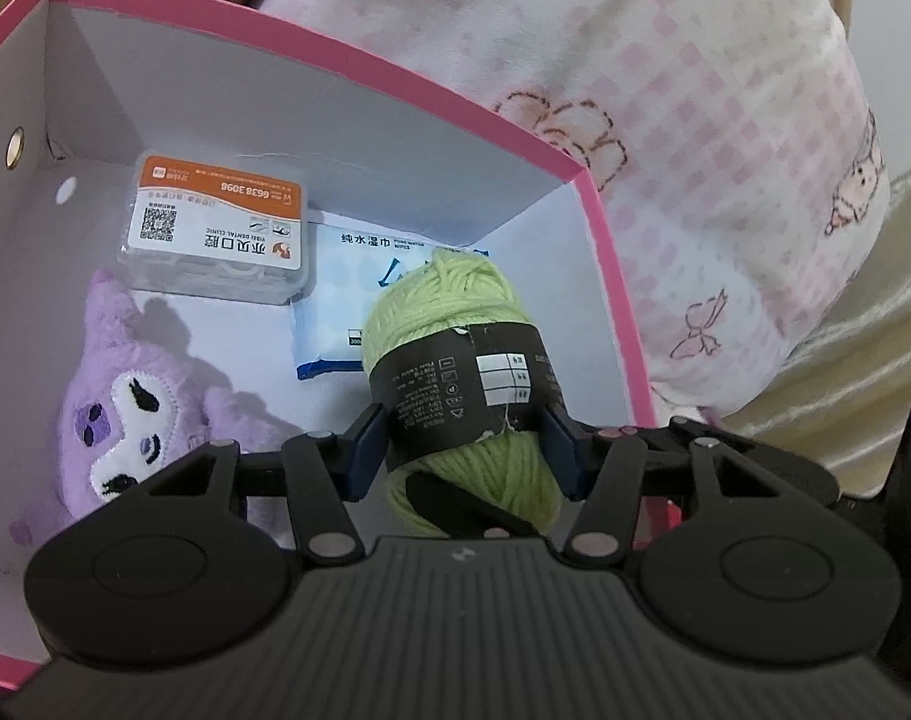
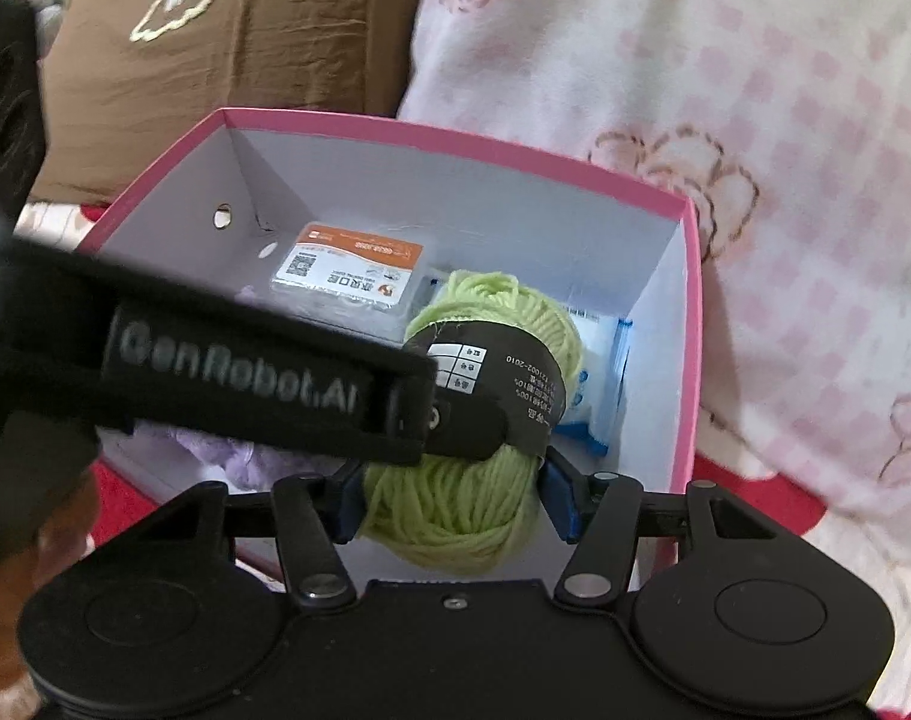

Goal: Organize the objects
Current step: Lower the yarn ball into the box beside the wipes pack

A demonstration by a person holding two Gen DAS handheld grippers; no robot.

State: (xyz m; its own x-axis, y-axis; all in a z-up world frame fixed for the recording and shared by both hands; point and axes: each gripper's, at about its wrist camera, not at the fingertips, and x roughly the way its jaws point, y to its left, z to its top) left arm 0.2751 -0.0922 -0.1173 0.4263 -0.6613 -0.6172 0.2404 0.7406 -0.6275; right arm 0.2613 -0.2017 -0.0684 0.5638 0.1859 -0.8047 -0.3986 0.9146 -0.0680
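**Two grippers share one ball of yarn over the pink box**

Left wrist view: the left gripper (image 1: 464, 450) is closed at a middling width on the green yarn ball (image 1: 455, 312), its blue pads pressing both sides of the black paper band. The ball hangs over the near right corner of the pink box (image 1: 611, 276). Inside, a purple plush toy (image 1: 131, 396) lies along the left wall, a floss-pick case (image 1: 215, 228) sits toward the far wall, and a wet-wipes pack (image 1: 341, 294) lies flat beside the case, partly under the yarn. The likely trouble: the smooth band could slide off the soft skein, so the ball would drop unevenly onto the wipes.

Right wrist view: the right gripper (image 2: 452, 495) flanks the yarn's lower half, pads at the strands; whether they squeeze cannot be told. The left gripper's black finger crosses the picture and meets the band. If both grips pull apart, loose strands may snag or unwind.

The box rests on bedding, not a worktop: a pink checked blanket (image 2: 755, 120) behind and to the right, a brown pillow (image 2: 245, 30) at the far left corner. Such soft footing could let the box tip.
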